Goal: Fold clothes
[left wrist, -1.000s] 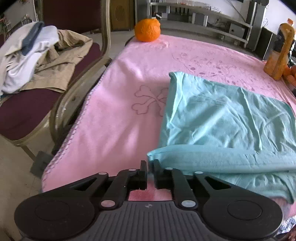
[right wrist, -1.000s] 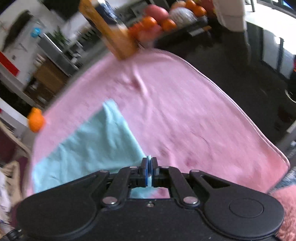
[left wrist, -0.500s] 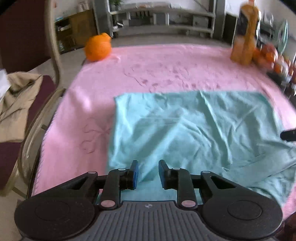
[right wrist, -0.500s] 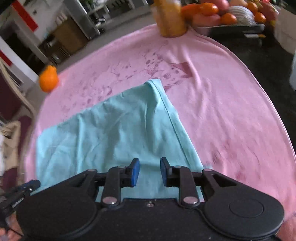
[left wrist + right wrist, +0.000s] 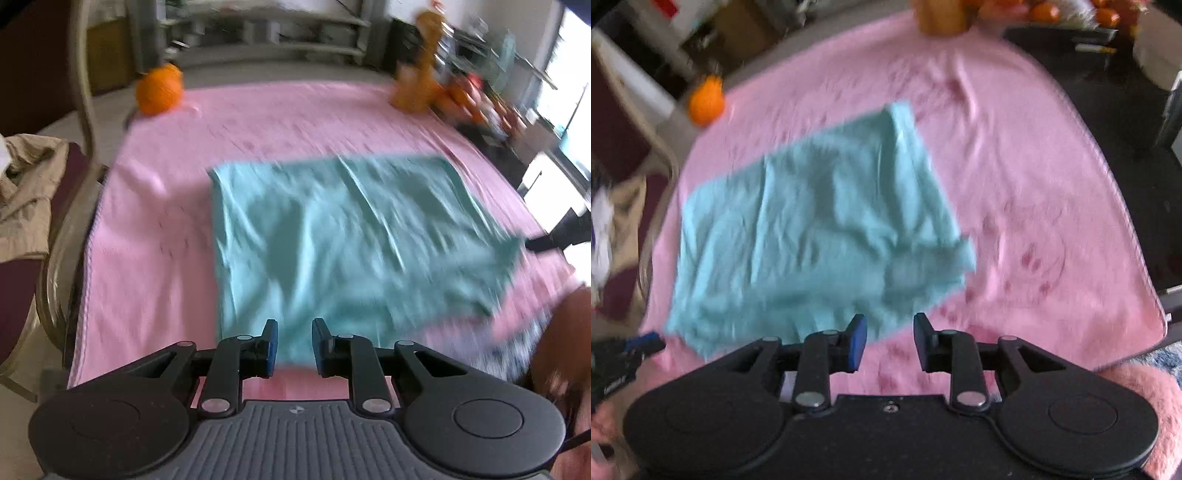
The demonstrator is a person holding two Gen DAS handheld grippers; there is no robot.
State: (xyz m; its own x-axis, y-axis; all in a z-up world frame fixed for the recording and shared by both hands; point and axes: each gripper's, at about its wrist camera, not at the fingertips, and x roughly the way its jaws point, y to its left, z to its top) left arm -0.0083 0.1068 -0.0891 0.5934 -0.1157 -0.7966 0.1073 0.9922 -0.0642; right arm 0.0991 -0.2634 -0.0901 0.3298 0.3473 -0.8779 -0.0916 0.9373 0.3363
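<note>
A teal garment lies folded and flat on the pink cloth that covers the table. It also shows in the right wrist view. My left gripper is open and empty, just above the garment's near edge. My right gripper is open and empty, over the pink cloth by the garment's near right corner. The right gripper's tip shows at the right edge of the left wrist view. The left gripper shows at the left edge of the right wrist view. Both views are blurred.
An orange sits at the table's far left corner. An orange bottle and fruit stand at the far right. A chair with piled clothes stands left of the table.
Both grippers let go of the garment and opened wider. Both pulled back towards the near edge. The garment now lies flat, folded over.
</note>
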